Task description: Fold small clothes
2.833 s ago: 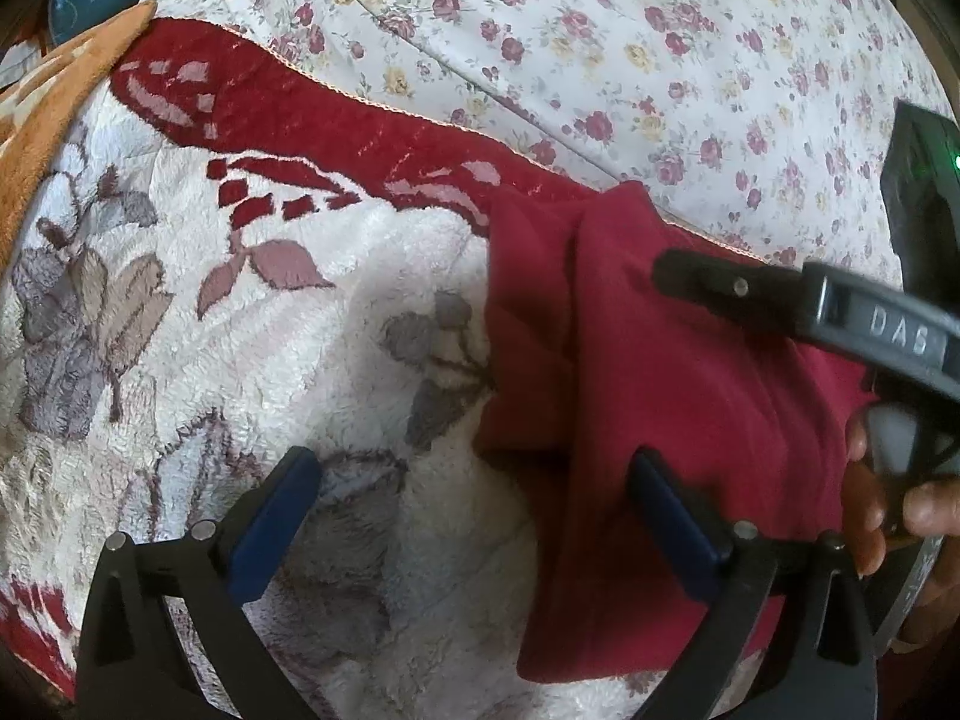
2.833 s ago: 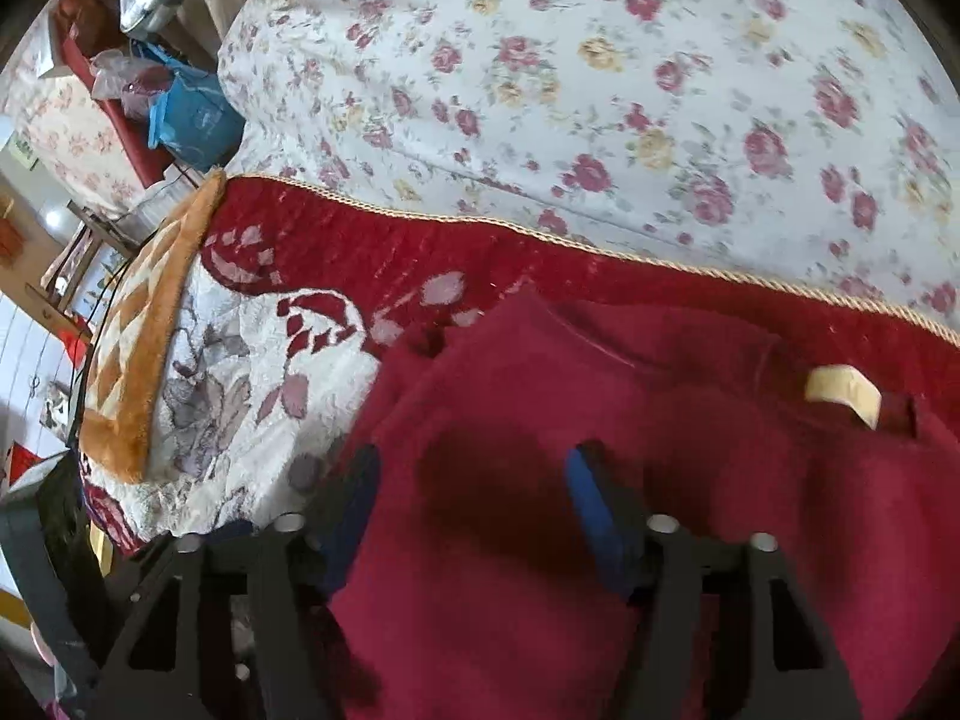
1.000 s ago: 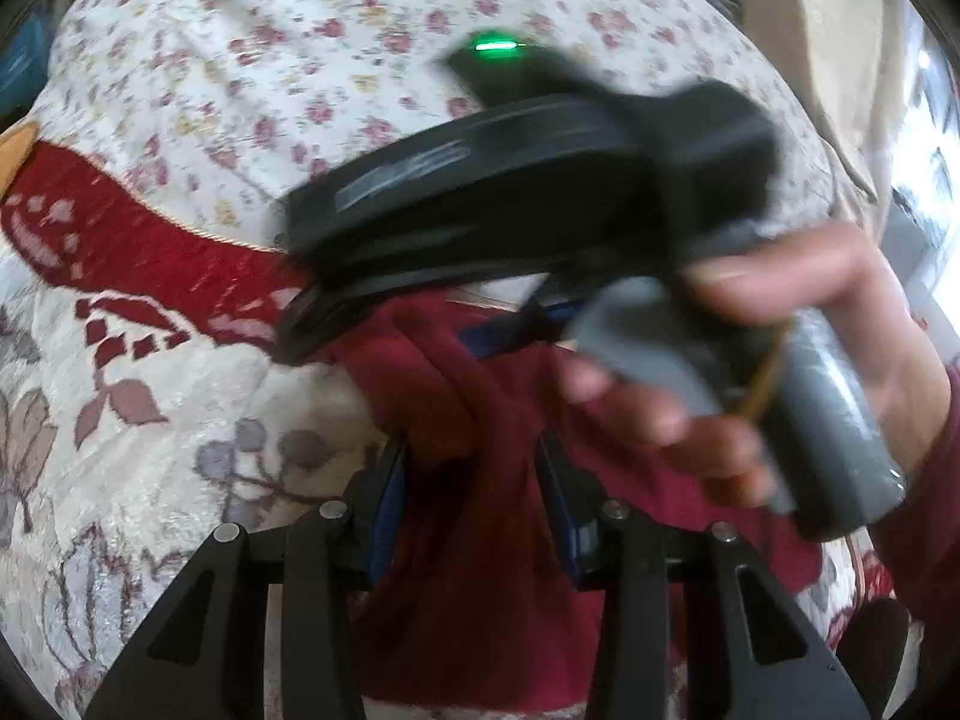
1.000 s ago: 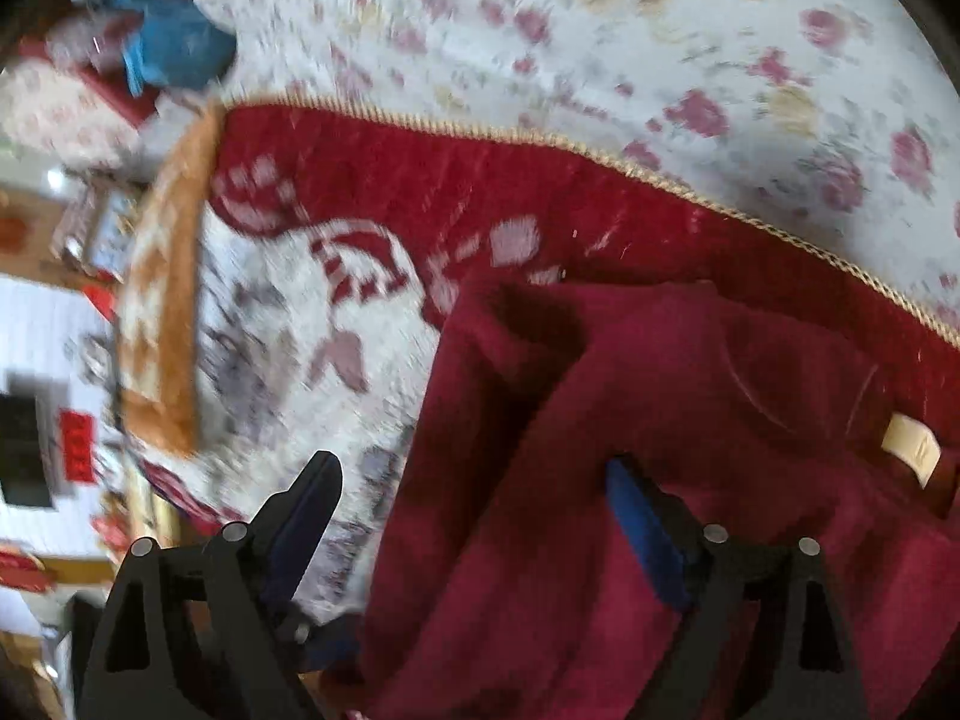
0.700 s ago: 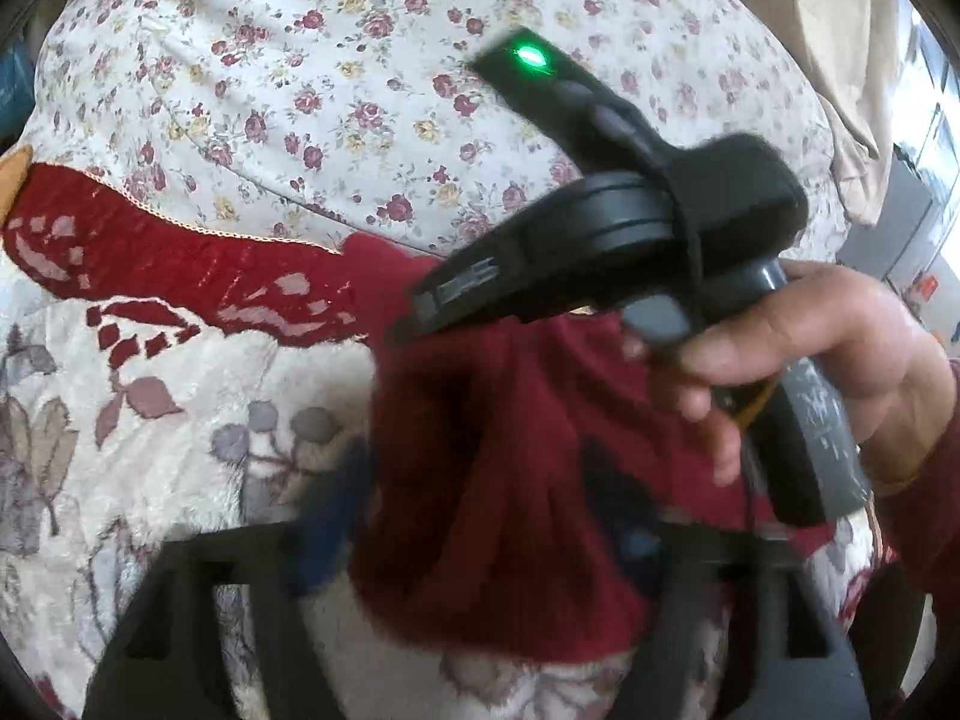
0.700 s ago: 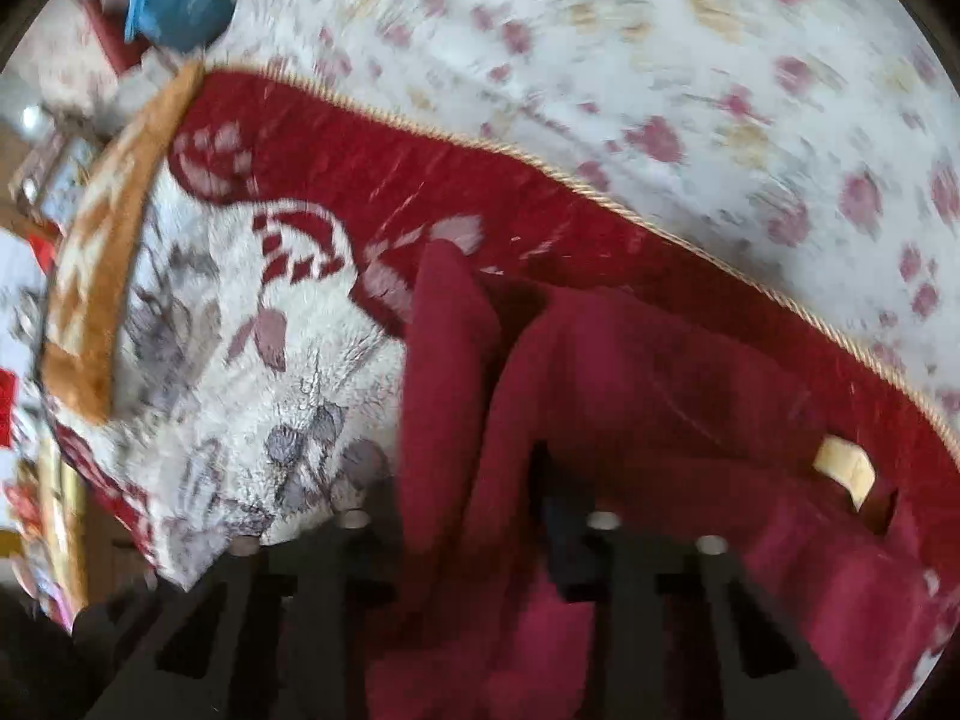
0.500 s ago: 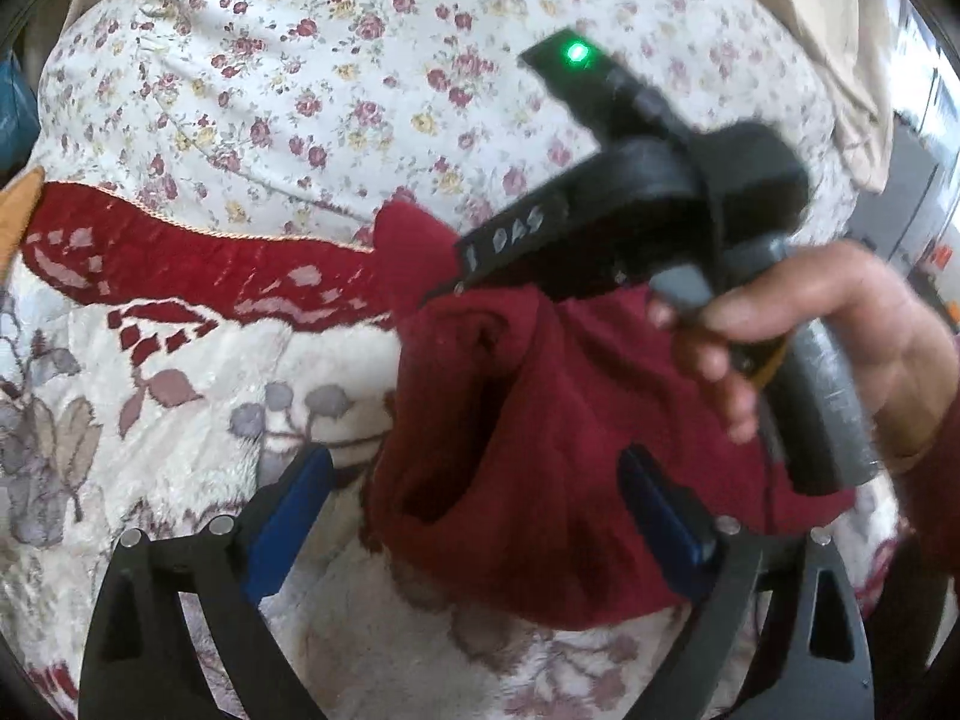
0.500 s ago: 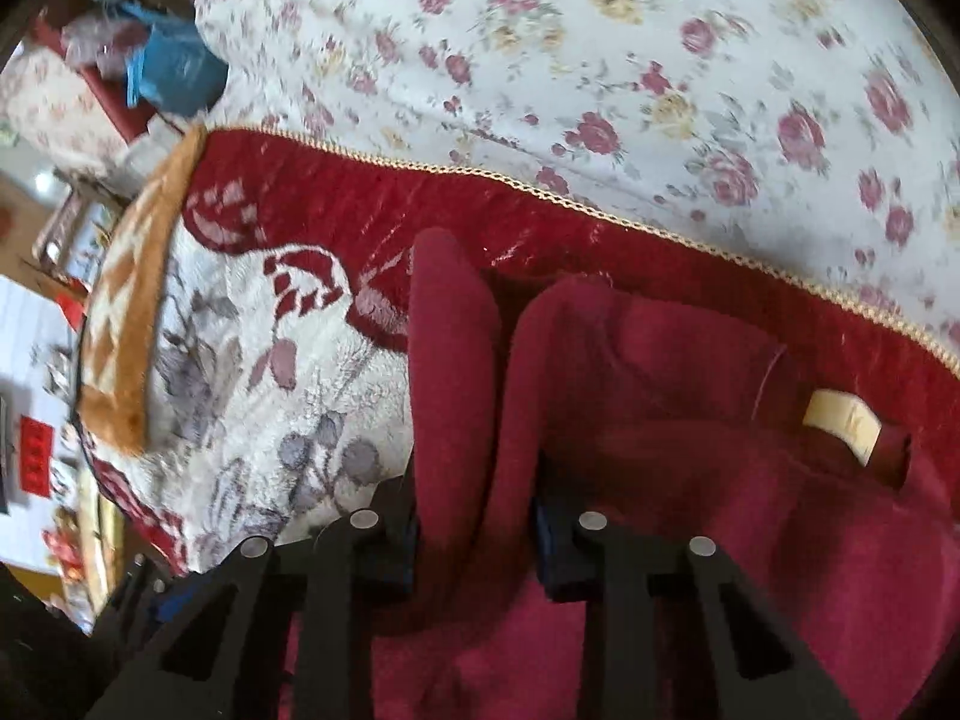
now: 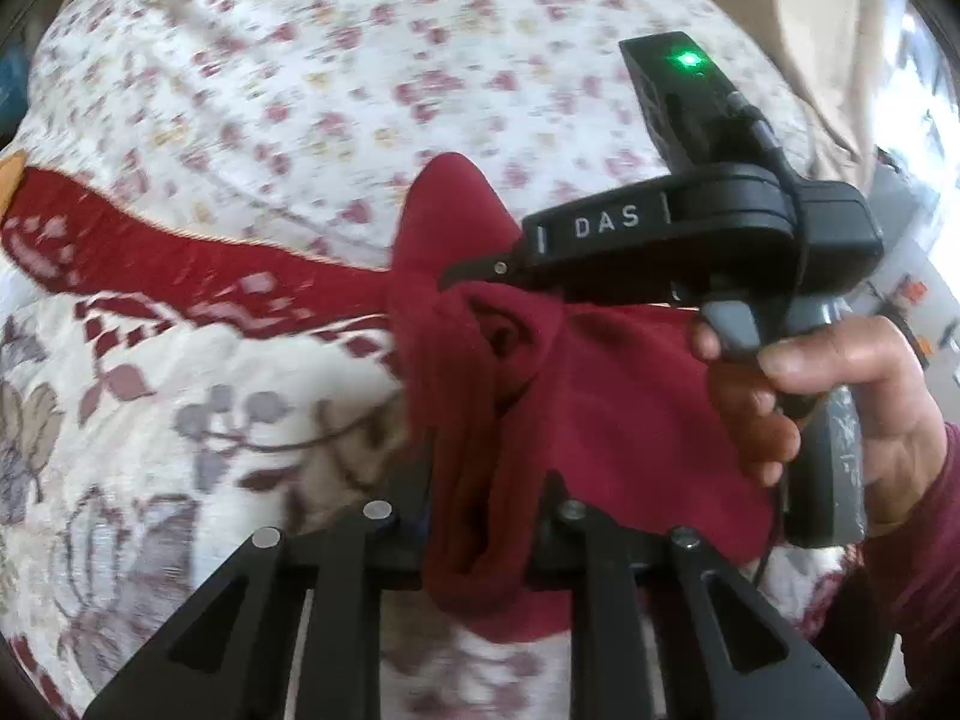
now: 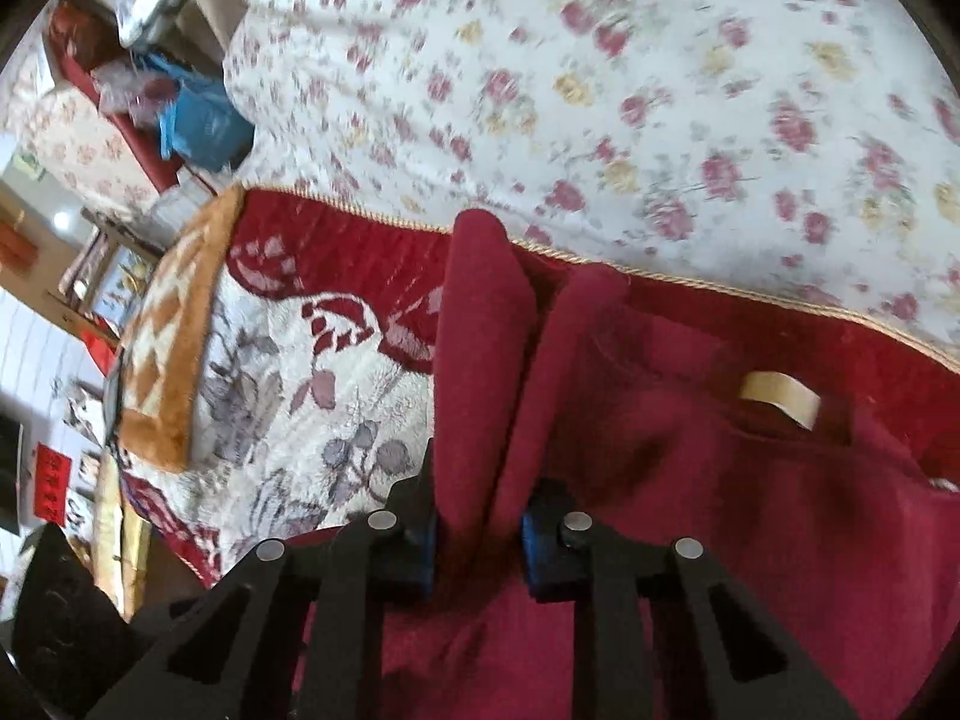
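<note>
A dark red garment (image 9: 600,408) lies bunched on a cream and red flowered blanket (image 9: 180,420). My left gripper (image 9: 480,516) is shut on a fold of the garment near its lower left edge. My right gripper (image 10: 477,531) is shut on another raised fold of the same garment (image 10: 690,480). In the left wrist view the right gripper (image 9: 480,276) comes in from the right, held by a hand, and pinches the cloth at its upper left. A beige neck label (image 10: 777,399) shows on the garment.
A white quilt with small red flowers (image 10: 600,90) covers the bed behind the blanket. An orange patterned blanket edge (image 10: 174,330) lies at the left. A blue bag (image 10: 198,120) and room clutter sit beyond the bed at far left.
Half a second ago my left gripper was open around the garment; now it is shut on a fold. My right gripper stays shut on the cloth and has lifted it slightly.
</note>
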